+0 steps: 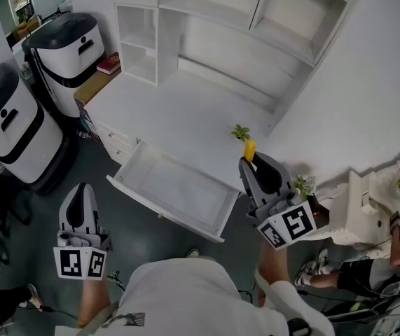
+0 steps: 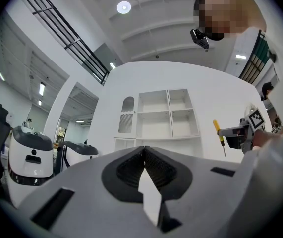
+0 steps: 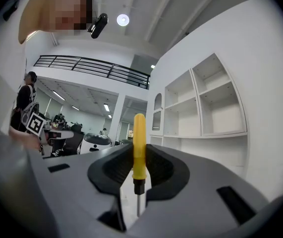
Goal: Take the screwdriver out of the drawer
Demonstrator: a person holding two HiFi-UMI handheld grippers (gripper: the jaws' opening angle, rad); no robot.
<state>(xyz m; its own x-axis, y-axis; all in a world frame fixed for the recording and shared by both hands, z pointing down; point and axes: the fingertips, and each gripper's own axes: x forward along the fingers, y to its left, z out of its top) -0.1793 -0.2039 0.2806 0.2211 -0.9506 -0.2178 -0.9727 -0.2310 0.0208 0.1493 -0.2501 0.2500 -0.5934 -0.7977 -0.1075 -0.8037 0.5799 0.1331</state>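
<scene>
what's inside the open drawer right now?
The drawer shows only a bare white floor. Its right corner is covered by the right gripper, shut on the screwdriver.

Between the black pads [image 3: 163,170] of the grey right tool [image 1: 250,164], the screwdriver [image 3: 139,143] shows a yellow handle, black collar and seemingly silvery shaft. The drawer [image 1: 175,187] left of that tool is white.
</scene>
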